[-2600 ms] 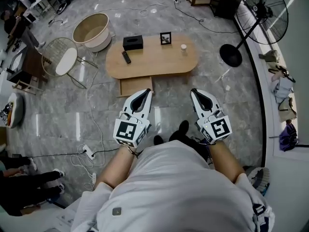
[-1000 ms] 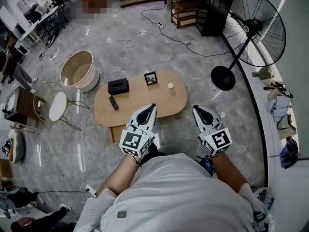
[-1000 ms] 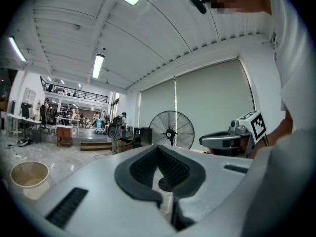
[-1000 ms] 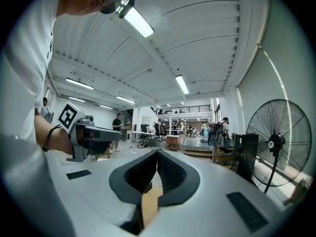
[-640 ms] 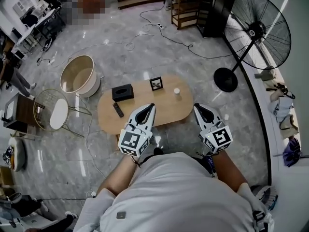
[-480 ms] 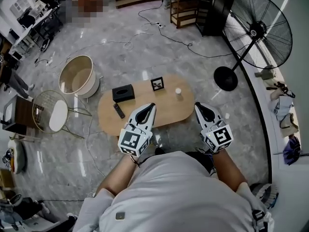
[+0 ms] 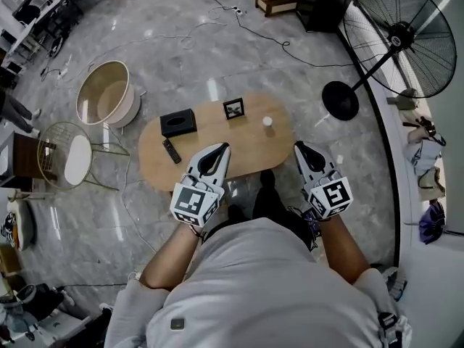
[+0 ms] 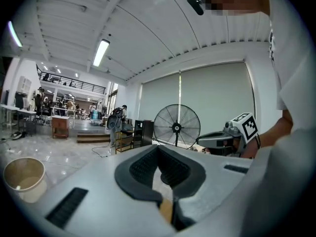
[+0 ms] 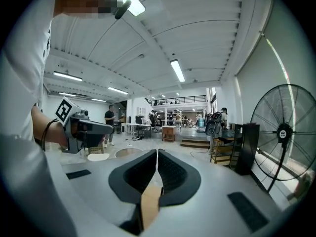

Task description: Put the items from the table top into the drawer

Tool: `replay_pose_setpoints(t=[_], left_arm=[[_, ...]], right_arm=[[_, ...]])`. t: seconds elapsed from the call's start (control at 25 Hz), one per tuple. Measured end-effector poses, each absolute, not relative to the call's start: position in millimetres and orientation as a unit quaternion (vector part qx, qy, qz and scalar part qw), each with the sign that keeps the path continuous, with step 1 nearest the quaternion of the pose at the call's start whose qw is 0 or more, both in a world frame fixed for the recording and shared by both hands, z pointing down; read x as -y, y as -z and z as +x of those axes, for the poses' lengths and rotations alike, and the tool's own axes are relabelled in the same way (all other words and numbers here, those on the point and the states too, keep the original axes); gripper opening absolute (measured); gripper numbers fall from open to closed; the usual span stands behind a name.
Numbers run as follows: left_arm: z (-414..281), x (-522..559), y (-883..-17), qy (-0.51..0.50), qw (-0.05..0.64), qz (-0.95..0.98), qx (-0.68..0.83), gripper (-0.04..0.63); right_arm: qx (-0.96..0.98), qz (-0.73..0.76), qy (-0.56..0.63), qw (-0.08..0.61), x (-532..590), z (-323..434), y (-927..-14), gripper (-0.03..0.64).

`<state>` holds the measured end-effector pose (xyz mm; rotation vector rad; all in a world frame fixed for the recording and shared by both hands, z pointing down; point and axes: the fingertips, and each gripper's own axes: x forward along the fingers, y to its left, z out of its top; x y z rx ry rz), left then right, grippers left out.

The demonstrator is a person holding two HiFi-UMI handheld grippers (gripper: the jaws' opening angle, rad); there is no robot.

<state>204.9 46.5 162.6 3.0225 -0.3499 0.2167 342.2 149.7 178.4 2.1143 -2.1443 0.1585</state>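
Wooden table (image 7: 250,147) holds remote (image 7: 172,151) left of left tongs (image 7: 220,148), which, like right tongs (image 7: 299,147), are pressed together.

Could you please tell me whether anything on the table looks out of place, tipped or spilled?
Nothing stands out. The black box, remote, picture frame and small white container sit apart on the wooden table; nothing looks spilled or tipped.

Oval table (image 7: 243,145) (box (image 7: 177,122), remote (image 7: 172,151), frame (image 7: 233,109), cup (image 7: 268,123))
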Motion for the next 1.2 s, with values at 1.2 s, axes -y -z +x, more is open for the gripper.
replay_pose_setpoints(t=[1.2], left_arm=[[352, 62, -448, -0.245, 0.147, 0.947, 0.149, 0.009]], right_arm=[[0.783, 0.546, -0.221, 0.198, 17, 499, -526, 0.244]])
